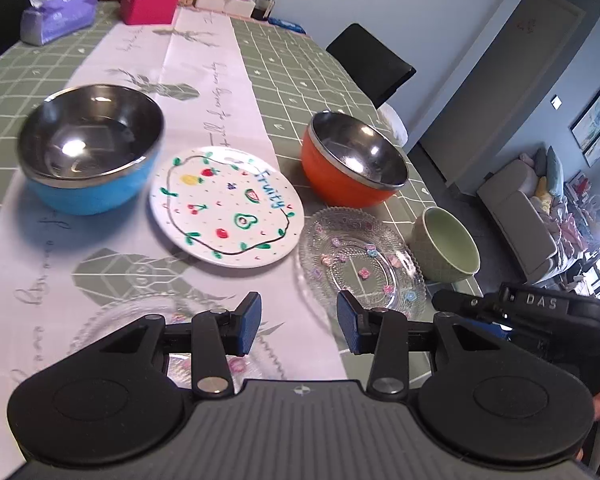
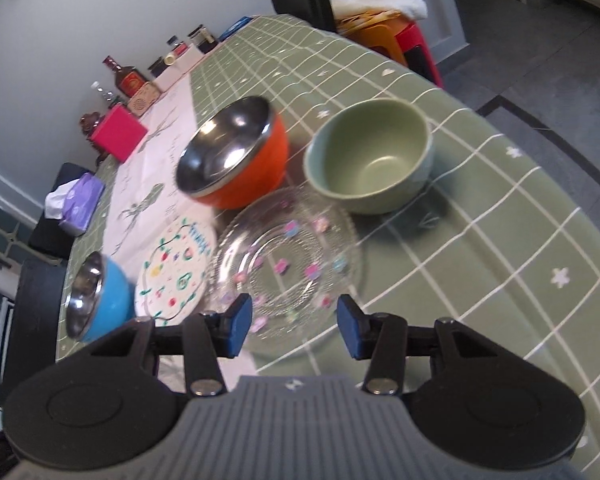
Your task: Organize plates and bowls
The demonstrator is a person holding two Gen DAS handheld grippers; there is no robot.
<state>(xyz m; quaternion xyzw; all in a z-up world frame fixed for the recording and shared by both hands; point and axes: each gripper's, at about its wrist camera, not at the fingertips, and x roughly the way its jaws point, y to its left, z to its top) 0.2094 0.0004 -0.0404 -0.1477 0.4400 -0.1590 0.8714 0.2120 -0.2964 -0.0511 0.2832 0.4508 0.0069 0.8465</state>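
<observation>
The right gripper stands with its blue pads apart and nothing between them; its reading has levelled, so the jaws count as parted and empty. The left gripper is likewise parted and empty. Directly ahead of the right gripper, just beyond its fingertips, lies a clear glass plate with small coloured flowers, flat on the green checked tablecloth near the table's right-hand edge. Beyond it stand an orange steel-lined bowl and a green ceramic bowl, the green one nearest that edge. In the left wrist view the same glass plate lies ahead and right of the fingers, the white "Fruity" plate ahead and slightly left on the pale runner, and the blue bowl further left. A second glass plate lies partly under the left gripper. Judgement: the right hand is nearer the flowered glass plate and squared to its near rim; round plates offer no long axis, so the approach turns on rim access.
</observation>
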